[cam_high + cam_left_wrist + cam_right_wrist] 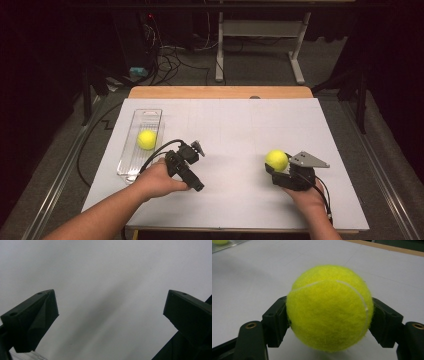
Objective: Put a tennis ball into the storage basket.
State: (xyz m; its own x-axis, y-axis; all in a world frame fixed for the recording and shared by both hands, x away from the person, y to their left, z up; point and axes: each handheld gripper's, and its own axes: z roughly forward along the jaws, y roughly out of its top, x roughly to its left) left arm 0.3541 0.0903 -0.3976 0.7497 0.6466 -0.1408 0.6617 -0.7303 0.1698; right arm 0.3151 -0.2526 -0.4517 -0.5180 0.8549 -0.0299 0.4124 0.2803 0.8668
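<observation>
On the white-covered table [225, 200] — right gripper [280, 167] clenched on a fuzzy yellow-green tennis ball [329, 307], both black jaws pressing its sides, ball lifted just clear of the surface at the near right. Left gripper [110, 305] — jaws spread wide, nothing between them, resting near the clear plastic ribbed tray [135, 160]. Second yellow tennis ball [146, 139] lies inside that tray, far left.

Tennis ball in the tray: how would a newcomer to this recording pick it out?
Start at the white table sheet and go to its left edge, where a clear plastic tray lies lengthwise. The tennis ball rests inside it, free, unlike the other ball clamped in the right hand-held gripper.
</observation>
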